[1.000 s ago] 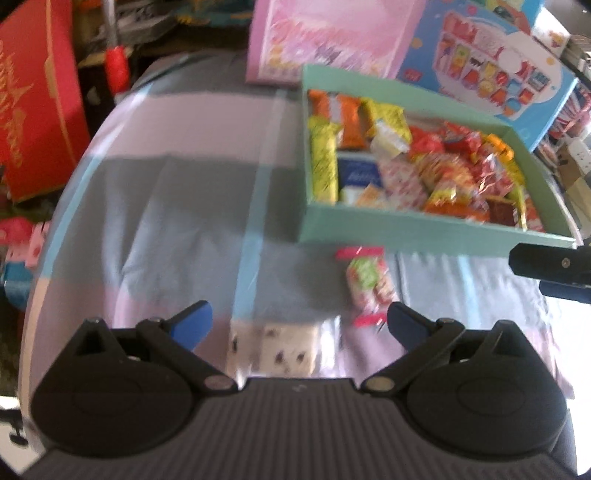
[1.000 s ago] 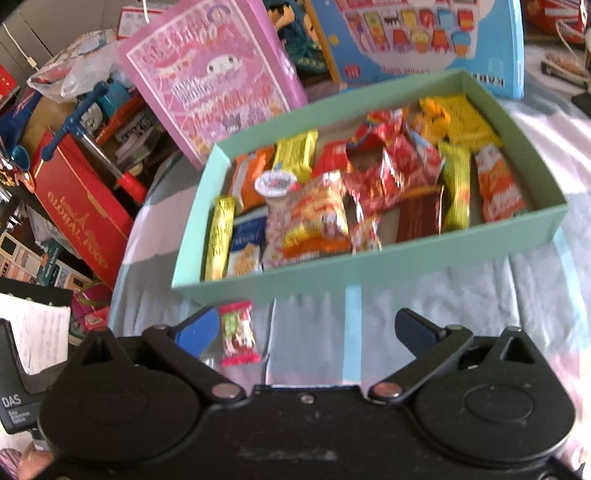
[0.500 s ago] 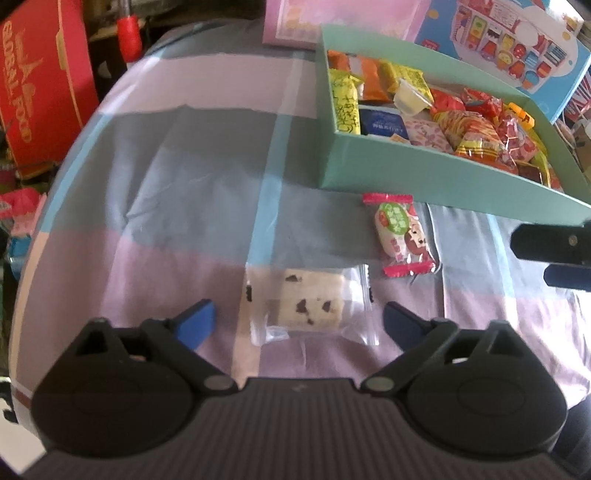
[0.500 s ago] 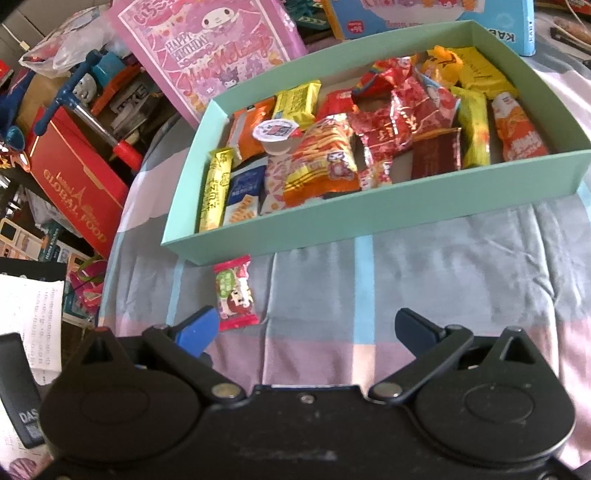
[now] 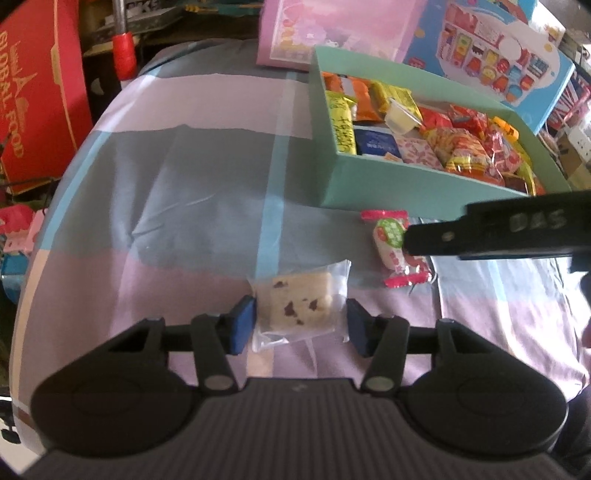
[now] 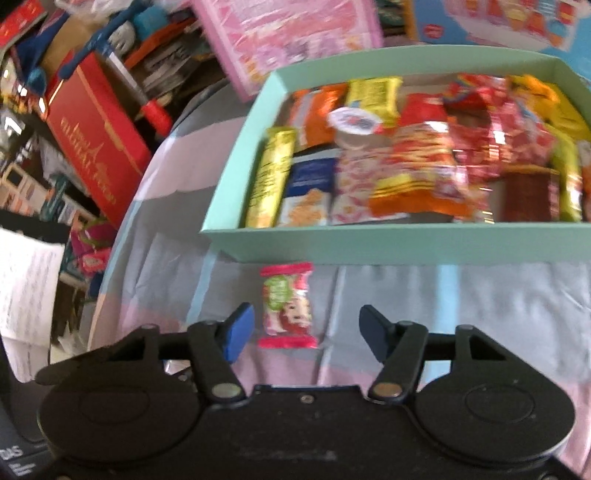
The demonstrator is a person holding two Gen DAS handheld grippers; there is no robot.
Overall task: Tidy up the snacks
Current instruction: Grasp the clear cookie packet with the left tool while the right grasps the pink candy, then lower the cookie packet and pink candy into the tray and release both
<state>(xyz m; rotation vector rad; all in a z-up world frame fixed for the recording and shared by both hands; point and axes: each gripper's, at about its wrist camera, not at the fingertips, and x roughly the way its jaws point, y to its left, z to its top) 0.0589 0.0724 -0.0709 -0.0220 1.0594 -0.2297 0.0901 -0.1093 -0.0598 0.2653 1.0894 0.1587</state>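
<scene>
A clear-wrapped pale cookie bar with dark chips [image 5: 300, 307] lies on the striped cloth, between the fingers of my left gripper [image 5: 301, 325]; the jaws stand close on both sides of it, still open. A red-and-green wrapped candy [image 6: 287, 306] lies on the cloth just in front of the teal box [image 6: 369, 243], between the open fingers of my right gripper [image 6: 308, 326], nearer the left one. The candy [image 5: 397, 251] also shows in the left wrist view, partly behind the right gripper's body [image 5: 509, 230]. The teal box [image 5: 388, 192] holds several snack packets.
A pink picture box [image 6: 291, 33] and a blue toy box [image 5: 491, 55] stand behind the teal box. A red carton [image 5: 33, 92] and clutter sit off the cloth's left edge. Papers [image 6: 26, 284] lie at the left.
My left gripper moved forward over the cookie bar and its jaws narrowed around it. My right gripper moved left and down until the candy lies between its fingers.
</scene>
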